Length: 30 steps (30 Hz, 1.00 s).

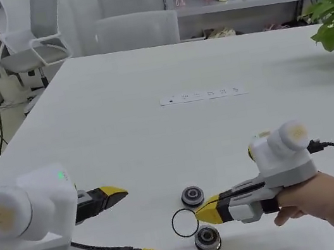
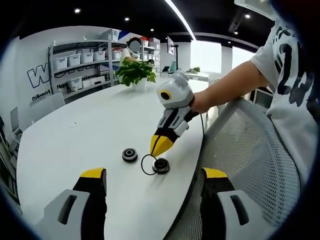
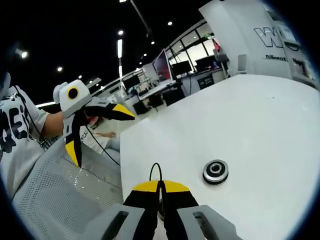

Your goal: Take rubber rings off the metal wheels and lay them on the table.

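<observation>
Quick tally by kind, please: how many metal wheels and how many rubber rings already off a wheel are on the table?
Metal wheels: 2
Rubber ring off a wheel: 1, pinched in the shut right gripper between the two wheels
Total: 3
I cannot tell whether either wheel still wears a ring.

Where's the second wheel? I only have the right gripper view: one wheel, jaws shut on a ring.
Observer: The head view has the second wheel just on the person's side of the right gripper tips.
Operator: Ring clear of both?
Observer: Looks so. In the head view the rubber ring shows as an open loop beside the tips, between that wheel and the first wheel, round neither.
</observation>
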Available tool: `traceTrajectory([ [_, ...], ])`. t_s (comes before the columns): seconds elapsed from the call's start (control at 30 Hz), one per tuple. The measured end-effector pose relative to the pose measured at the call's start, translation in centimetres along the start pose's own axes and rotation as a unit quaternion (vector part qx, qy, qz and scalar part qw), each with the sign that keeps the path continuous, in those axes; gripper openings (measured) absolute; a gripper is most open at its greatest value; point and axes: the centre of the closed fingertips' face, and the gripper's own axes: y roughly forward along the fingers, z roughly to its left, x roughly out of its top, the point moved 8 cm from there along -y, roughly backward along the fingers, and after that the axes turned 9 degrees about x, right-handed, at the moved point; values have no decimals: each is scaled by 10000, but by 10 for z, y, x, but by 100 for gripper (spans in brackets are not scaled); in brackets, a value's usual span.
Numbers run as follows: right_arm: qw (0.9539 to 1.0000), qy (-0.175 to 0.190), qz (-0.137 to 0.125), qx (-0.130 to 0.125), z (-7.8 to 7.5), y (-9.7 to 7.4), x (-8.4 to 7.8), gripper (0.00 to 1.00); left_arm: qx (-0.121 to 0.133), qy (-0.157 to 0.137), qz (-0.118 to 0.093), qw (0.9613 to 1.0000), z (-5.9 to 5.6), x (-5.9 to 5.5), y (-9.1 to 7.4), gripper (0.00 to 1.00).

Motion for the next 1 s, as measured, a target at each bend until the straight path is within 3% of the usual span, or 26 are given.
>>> traceTrajectory([
  [0.33,9999,-68,61,-89,-3,14,-2,0,94,-195,-63,9997,4,-4,-5,79],
  [0.5,9998,-71,149,-147,-5,22,-5,0,152,-89,-41,9998,5,-3,-5,80],
  [1.0,9991,-138,261,-319,-9,32,-8,0,175,-198,58,9996,4,-9,-7,80],
])
